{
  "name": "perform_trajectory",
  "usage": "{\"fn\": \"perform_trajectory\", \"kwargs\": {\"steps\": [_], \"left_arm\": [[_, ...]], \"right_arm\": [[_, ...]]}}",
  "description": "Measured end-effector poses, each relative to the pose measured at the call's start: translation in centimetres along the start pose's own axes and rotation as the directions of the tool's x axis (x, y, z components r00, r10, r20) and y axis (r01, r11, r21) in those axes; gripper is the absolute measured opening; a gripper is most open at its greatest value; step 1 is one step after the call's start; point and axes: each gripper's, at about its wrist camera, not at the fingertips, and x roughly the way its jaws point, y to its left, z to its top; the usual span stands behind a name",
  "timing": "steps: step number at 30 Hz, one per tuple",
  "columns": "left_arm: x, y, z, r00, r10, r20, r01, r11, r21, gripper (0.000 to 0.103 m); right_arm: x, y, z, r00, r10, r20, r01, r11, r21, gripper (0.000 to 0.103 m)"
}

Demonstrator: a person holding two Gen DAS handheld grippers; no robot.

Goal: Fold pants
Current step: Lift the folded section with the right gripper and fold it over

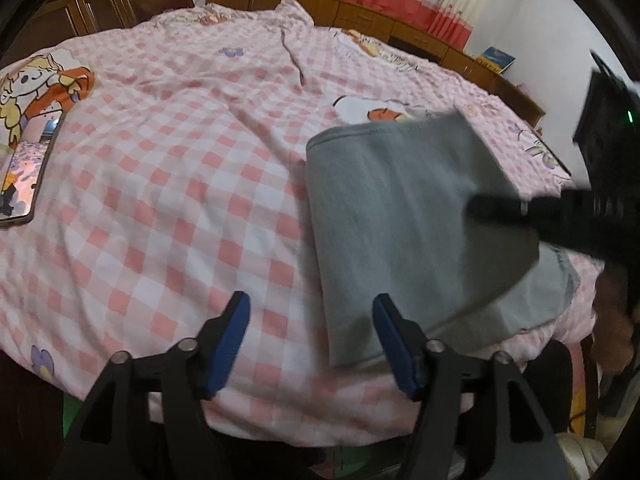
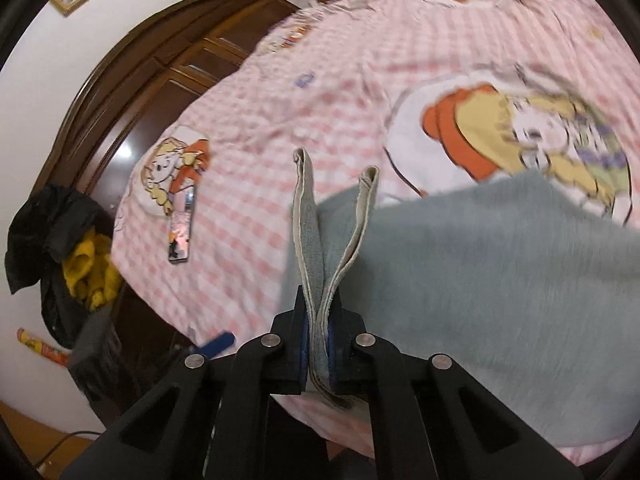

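1. Pants (image 1: 408, 216), grey, folded, lying on the pink checked bedspread (image 1: 168, 184) near its front edge
2. Right gripper (image 2: 318, 344) clamped tight on a bunched edge of the fabric
3. Left gripper (image 1: 312, 344) spread wide, gripping nothing, right finger over the cloth's corner
4. Phone (image 1: 24, 176) far left

We look down our left gripper (image 1: 311, 344), its blue-padded fingers (image 1: 234, 340) spread apart with nothing between them, over a bed (image 1: 160, 184) covered in pink-and-white checks. Folded grey pants (image 1: 400, 232) lie just ahead, their near edge beside the right-hand finger. The right gripper (image 1: 496, 206) reaches in blurred from the right above the pants. A phone (image 1: 28, 172) lies far left.
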Motion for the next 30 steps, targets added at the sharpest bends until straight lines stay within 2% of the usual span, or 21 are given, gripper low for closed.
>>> {"fn": "perform_trajectory", "kwargs": {"steps": [5,10,14,17,22,24,27,30], "left_arm": [[-1.6,-1.4,-1.2,0.999,-0.037,0.024,0.036,0.999,0.034,0.079],[-0.7,-3.4,-2.3,0.998,-0.071,0.002,0.071,0.997,0.03,0.08],[0.7,-4.5,-2.2,0.999,-0.039,0.011,0.039,0.999,-0.017,0.08],[1.3,-5.6,-1.6,1.0,-0.006,0.029,0.006,1.0,-0.015,0.08],[2.5,-9.6,-1.1,0.999,0.015,0.036,-0.018,0.998,0.062,0.08],[3.6,-11.6,-1.1,0.998,0.055,0.034,-0.058,0.993,0.102,0.08],[5.3,-13.4,-1.6,0.993,0.12,0.016,-0.121,0.981,0.15,0.08],[6.2,-14.0,-2.1,0.991,0.134,0.008,-0.134,0.975,0.177,0.08]], "right_arm": [[-1.4,2.9,1.2,1.0,0.001,0.021,0.0,0.999,-0.053,0.007],[-4.3,4.6,2.1,0.996,0.006,0.084,0.001,0.997,-0.083,0.007],[-8.1,4.4,2.8,0.988,-0.013,0.151,0.028,0.995,-0.098,0.007],[-11.0,3.1,3.4,0.98,-0.046,0.194,0.064,0.994,-0.089,0.007],[-15.7,-0.6,3.2,0.96,-0.086,0.266,0.096,0.995,-0.025,0.007],[-17.6,-2.2,2.9,0.95,-0.1,0.296,0.106,0.994,-0.005,0.007],[-19.9,-4.5,2.6,0.936,-0.142,0.322,0.143,0.989,0.018,0.005],[-21.0,-7.4,1.7,0.93,-0.186,0.316,0.184,0.982,0.039,0.005]]}}
